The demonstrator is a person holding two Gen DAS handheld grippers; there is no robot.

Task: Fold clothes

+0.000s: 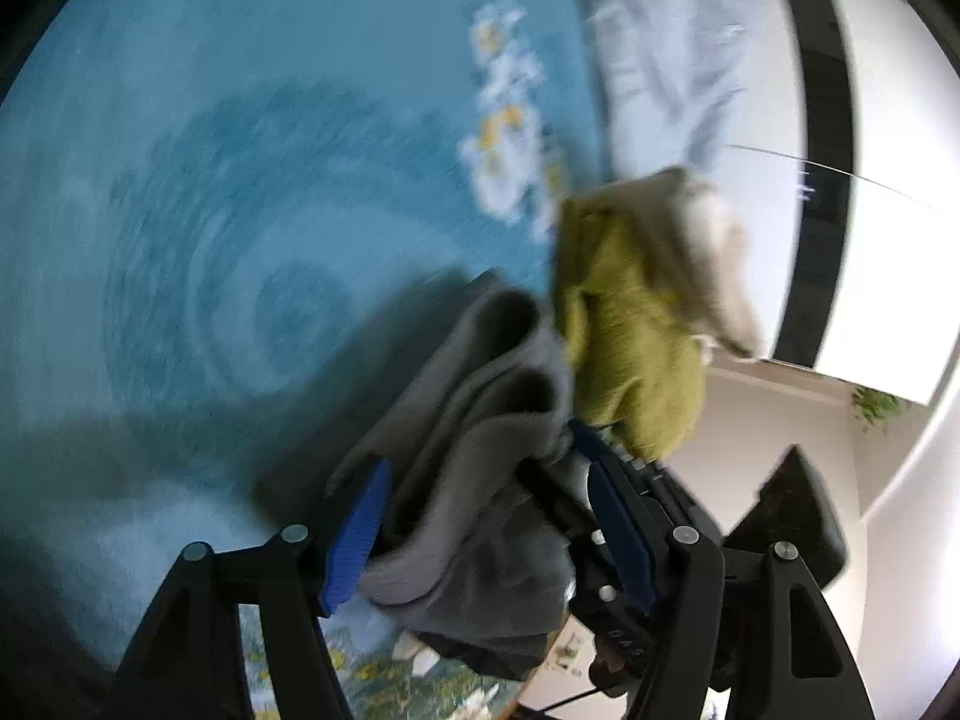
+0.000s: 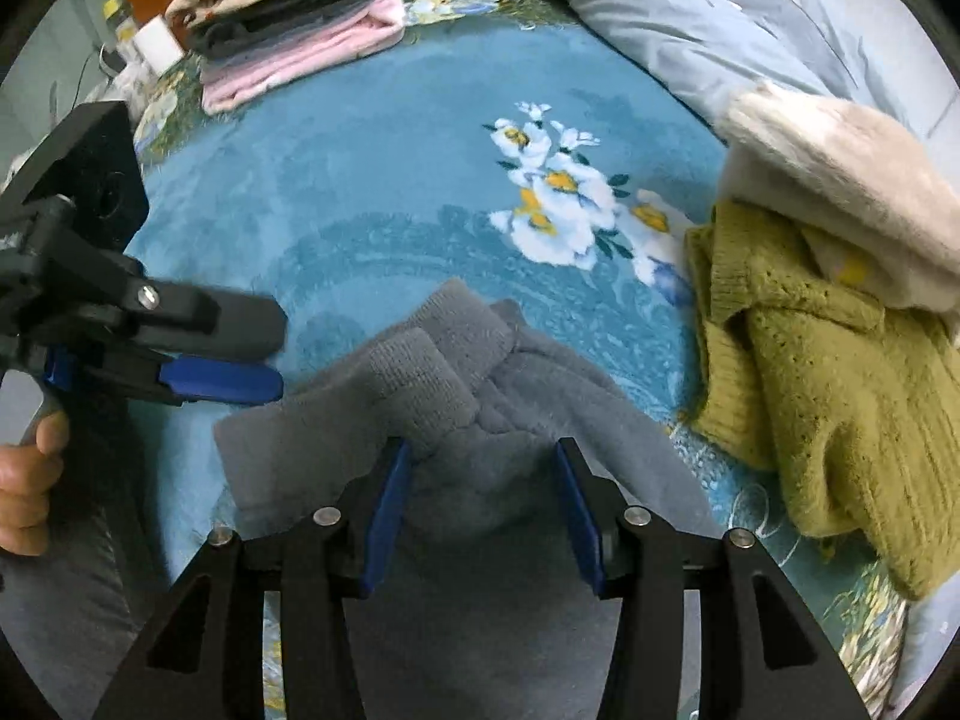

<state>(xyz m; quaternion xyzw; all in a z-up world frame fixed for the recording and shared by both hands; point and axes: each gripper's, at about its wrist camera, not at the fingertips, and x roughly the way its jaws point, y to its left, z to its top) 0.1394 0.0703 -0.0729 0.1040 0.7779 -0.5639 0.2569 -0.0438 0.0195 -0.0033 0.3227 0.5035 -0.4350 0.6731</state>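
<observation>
Grey sweater (image 2: 480,420) bunched between my right gripper (image 2: 480,498) jaws, released; left gripper (image 2: 252,354) clenched, olive knit (image 2: 840,390) rightward.

Left wrist view is smeared by motion blur: the blue blanket (image 1: 240,210) loses its pattern, the green sweater (image 1: 630,324) its knit. The grey garment (image 2: 480,480) runs under the frame's bottom edge
</observation>
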